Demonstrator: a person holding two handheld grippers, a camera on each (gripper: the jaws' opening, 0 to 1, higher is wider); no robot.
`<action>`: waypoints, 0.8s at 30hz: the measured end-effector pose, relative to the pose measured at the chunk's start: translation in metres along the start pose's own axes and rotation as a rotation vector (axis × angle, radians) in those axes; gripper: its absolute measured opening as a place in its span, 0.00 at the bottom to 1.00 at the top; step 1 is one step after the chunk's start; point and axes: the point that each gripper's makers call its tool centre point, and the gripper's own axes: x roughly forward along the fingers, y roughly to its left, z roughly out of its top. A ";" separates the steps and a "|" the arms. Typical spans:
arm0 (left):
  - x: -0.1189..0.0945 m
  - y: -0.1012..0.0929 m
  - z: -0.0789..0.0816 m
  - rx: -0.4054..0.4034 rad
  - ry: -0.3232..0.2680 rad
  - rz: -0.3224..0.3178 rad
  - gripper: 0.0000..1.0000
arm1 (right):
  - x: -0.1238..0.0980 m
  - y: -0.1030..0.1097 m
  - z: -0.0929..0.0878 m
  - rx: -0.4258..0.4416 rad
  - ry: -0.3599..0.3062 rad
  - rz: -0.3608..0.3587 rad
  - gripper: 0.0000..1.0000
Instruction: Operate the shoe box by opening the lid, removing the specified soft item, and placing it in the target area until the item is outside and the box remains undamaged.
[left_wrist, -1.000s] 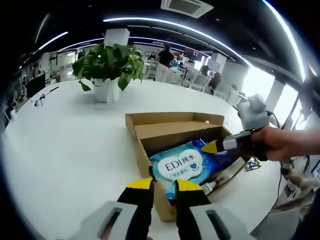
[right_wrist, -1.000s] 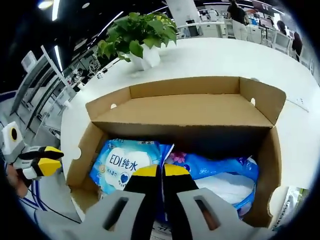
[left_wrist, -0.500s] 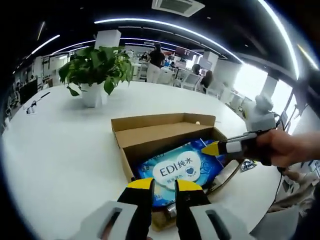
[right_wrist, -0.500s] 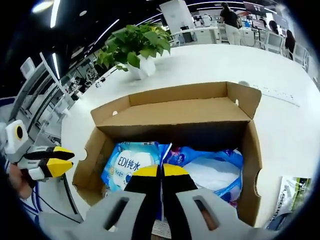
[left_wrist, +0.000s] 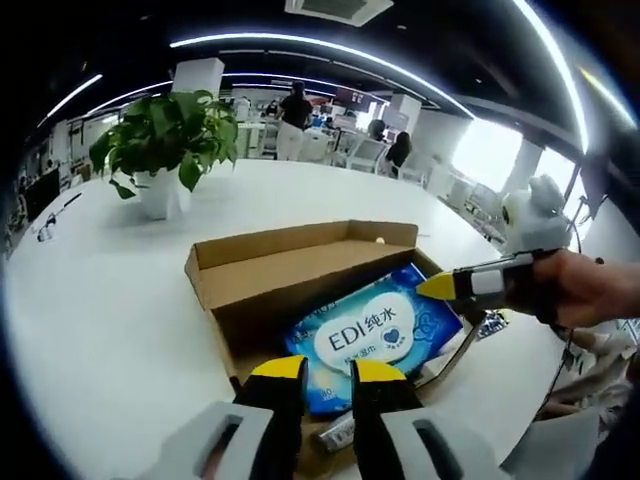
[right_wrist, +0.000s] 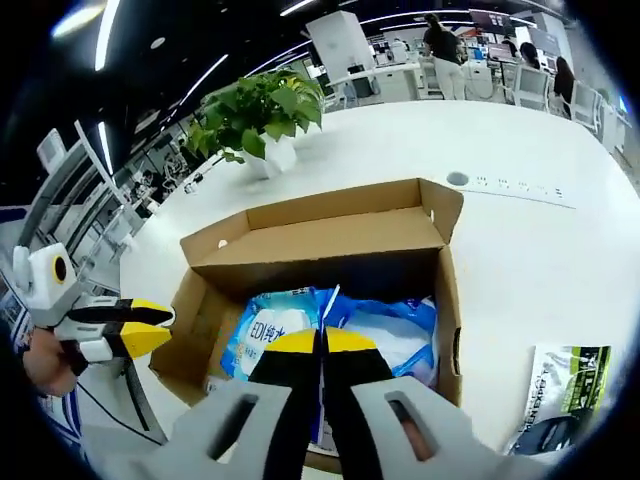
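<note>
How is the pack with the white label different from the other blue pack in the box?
The labelled pack shows a white patch with printed writing; the other blue pack shows a plain whitish window. The right gripper has its fingers shut on the edge between them. Both are soft blue plastic packs inside the cardboard box.

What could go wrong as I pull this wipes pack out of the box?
The right gripper appears to be shut on a thin edge of the blue wipes pack, so the film could slip or tear. The pack sits close to the walls of the cardboard box and might drag or bend one. The left gripper, shut empty, hovers at the near wall and could knock it.
</note>
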 end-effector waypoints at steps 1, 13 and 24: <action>0.002 -0.001 0.000 0.002 0.003 -0.003 0.18 | -0.002 0.000 0.001 -0.001 -0.003 -0.001 0.00; 0.019 -0.018 -0.006 0.006 0.052 -0.034 0.19 | -0.026 -0.028 0.010 0.038 -0.060 -0.046 0.00; 0.040 -0.026 -0.012 -0.003 0.101 -0.063 0.20 | -0.038 -0.050 0.001 0.097 -0.069 -0.059 0.00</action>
